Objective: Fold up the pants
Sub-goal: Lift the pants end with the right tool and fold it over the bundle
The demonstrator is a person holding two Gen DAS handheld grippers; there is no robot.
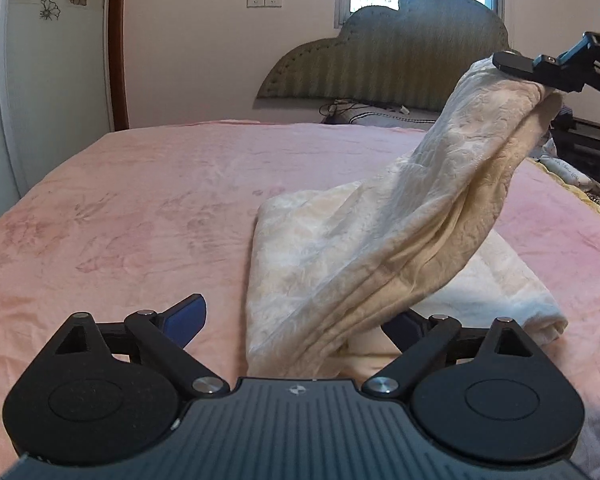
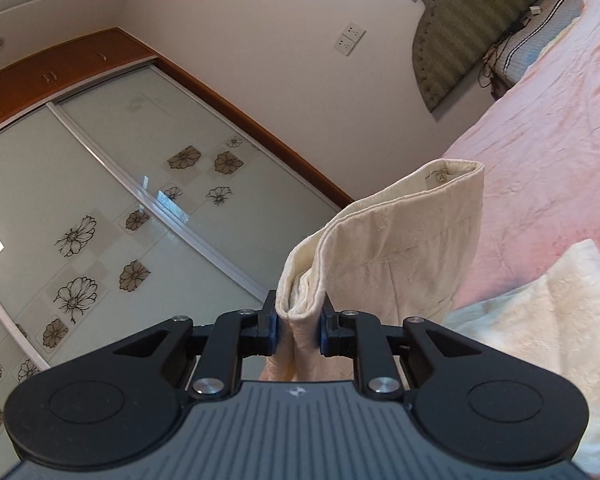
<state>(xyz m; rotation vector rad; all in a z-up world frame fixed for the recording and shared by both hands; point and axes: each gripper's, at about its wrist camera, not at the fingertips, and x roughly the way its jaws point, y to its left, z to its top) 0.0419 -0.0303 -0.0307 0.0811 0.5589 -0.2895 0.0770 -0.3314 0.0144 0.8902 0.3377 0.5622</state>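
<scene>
Cream, crinkled pants (image 1: 380,256) drape between wide-spread left gripper (image 1: 300,316) and, at two o'clock, right gripper (image 2: 299,326) pinching their folded edge above pink fleecy bed (image 1: 140,208).

Bed (image 1: 120,208): open pink cover on the left half, nothing in the way out to the wardrobe (image 1: 40,80) and headboard (image 1: 380,64). Centre and right blocked by pants (image 1: 380,240), a raised band slanting from the near edge up to the right gripper (image 2: 299,326). Folded pants end lies flat beneath that band; bedding (image 1: 568,176) crowds the far right edge.
</scene>
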